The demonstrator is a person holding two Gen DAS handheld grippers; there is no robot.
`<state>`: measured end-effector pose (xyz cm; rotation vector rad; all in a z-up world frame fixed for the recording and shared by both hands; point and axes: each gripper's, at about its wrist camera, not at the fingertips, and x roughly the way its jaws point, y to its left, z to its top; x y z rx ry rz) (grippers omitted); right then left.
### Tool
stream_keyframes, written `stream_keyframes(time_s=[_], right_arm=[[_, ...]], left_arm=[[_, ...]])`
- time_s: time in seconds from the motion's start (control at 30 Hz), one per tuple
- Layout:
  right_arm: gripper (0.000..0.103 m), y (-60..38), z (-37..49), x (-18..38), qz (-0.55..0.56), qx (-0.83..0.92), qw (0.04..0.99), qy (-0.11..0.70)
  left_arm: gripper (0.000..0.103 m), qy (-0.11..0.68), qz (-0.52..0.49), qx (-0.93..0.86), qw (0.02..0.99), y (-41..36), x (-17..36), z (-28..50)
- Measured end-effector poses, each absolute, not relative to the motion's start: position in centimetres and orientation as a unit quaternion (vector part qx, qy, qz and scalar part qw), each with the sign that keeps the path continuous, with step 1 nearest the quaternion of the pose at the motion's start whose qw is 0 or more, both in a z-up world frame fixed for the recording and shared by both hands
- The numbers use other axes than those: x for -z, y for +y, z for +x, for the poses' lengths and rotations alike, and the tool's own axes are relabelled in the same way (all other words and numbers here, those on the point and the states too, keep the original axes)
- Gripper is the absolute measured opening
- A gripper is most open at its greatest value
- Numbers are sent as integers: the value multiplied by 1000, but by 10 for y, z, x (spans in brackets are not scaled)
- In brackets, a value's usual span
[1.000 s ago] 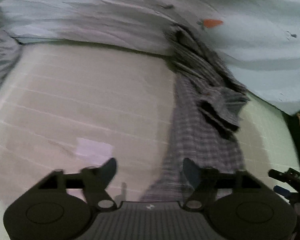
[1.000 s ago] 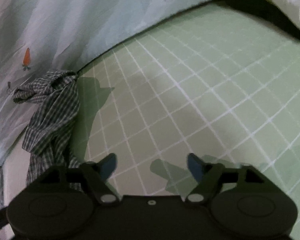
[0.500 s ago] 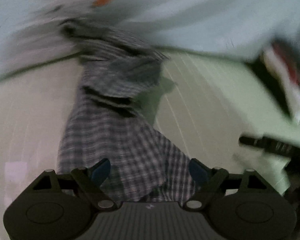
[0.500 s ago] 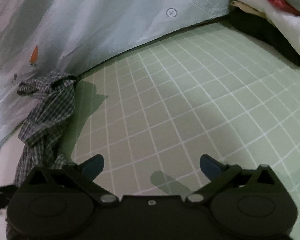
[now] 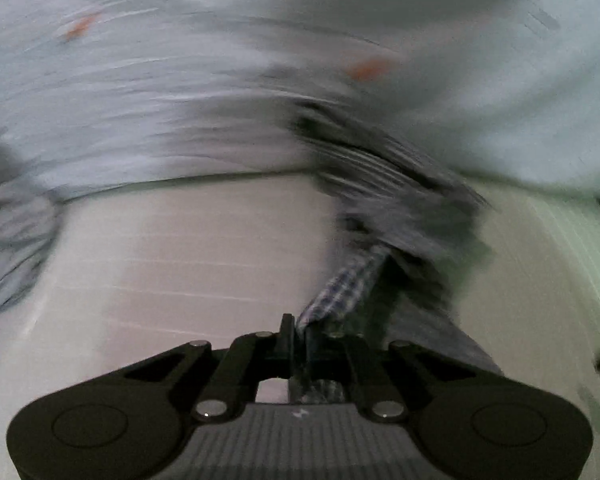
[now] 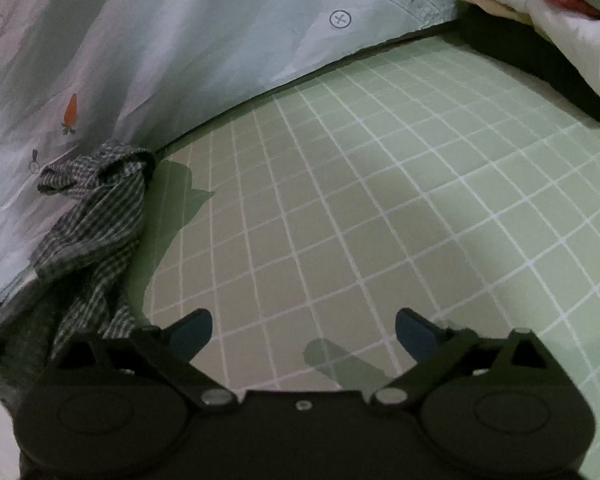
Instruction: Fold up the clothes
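Checked cloth, one garment (image 5: 352, 280), is pinched in my left gripper (image 5: 298, 332) and trails over the green grid sheet (image 6: 380, 200); my right gripper (image 6: 302, 330) hangs spread, empty; beyond, one pale carrot-print cover (image 6: 180, 40)

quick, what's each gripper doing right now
Left gripper: shut on the checked shirt.
Right gripper: open, holding nothing, over the green grid mat.
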<state>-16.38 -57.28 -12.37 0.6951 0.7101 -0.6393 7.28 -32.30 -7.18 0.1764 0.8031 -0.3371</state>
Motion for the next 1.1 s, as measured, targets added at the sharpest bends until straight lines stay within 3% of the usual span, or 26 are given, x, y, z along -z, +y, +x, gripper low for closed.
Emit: stream_keyframes(time_s=[0.43,0.57,0.87,1.1], right_arm=[[85,-535,-105,106,329,243,856,316],[80,-528,-65,102,332,212,864,312],[79,-512,16,106,317,160,868,347],[78,-538,-21,106,331,209,857,335]], left_arm=[[6,451,-17,83,889,-201,100,115],[6,467,-26,72,881,-184,111,125],[6,487,-76,69,867,-158,123,140],[5,469,-107,84,873,-170,106,150]])
